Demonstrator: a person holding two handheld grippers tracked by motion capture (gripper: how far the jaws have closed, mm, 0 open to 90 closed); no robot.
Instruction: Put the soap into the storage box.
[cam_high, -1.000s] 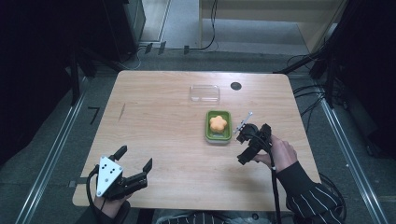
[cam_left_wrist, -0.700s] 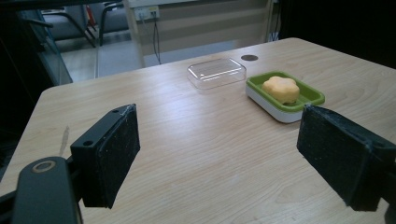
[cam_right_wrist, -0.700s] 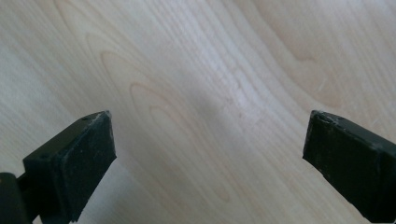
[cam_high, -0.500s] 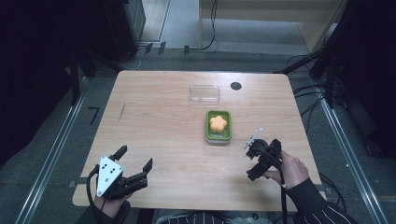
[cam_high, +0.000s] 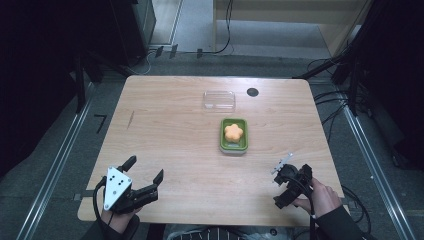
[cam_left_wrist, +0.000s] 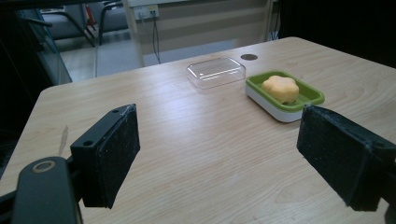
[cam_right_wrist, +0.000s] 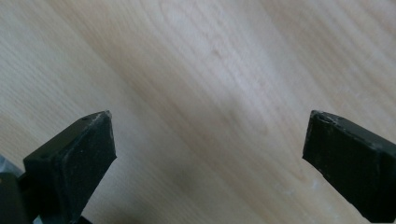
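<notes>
An orange, flower-shaped soap (cam_high: 233, 132) lies in a green dish (cam_high: 222, 140) right of the table's (cam_high: 170, 130) middle, just before a clear lid (cam_high: 219, 100). The left gripper (cam_high: 146, 176) and right gripper (cam_high: 288, 184) rest at the near corners, jaws spread, holding nothing. The left gripper view shows the dish's white base; no writing is legible.
</notes>
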